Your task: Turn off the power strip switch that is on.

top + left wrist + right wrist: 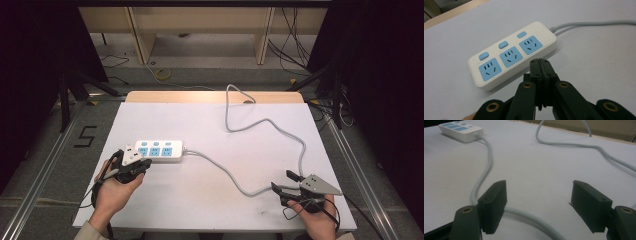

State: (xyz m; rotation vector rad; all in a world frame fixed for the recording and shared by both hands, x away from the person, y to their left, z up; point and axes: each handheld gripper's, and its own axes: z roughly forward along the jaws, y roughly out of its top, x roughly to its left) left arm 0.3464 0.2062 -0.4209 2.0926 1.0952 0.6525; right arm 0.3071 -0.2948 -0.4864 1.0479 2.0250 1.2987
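Cable work is in hand: our right gripper [539, 206] stands with jaws wide apart, the grey cable [484, 167] running across the table between them, unpinched. We judge it should settle squarely over the cable before closing. Our left gripper [540, 65], jaws pressed together on nothing, hovers just beside the white power strip [511, 53] near the table's [210, 200] left edge. The cable's far end, past the back edge, cannot be made out.

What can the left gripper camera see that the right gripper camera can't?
The left gripper view alone shows the socket holes and blue buttons close up, and the left gripper shut, holding nothing. The right gripper view alone shows the right gripper open, with the grey cable curving between its jaws. Both show the white power strip, the cable leaving it, and the white table.
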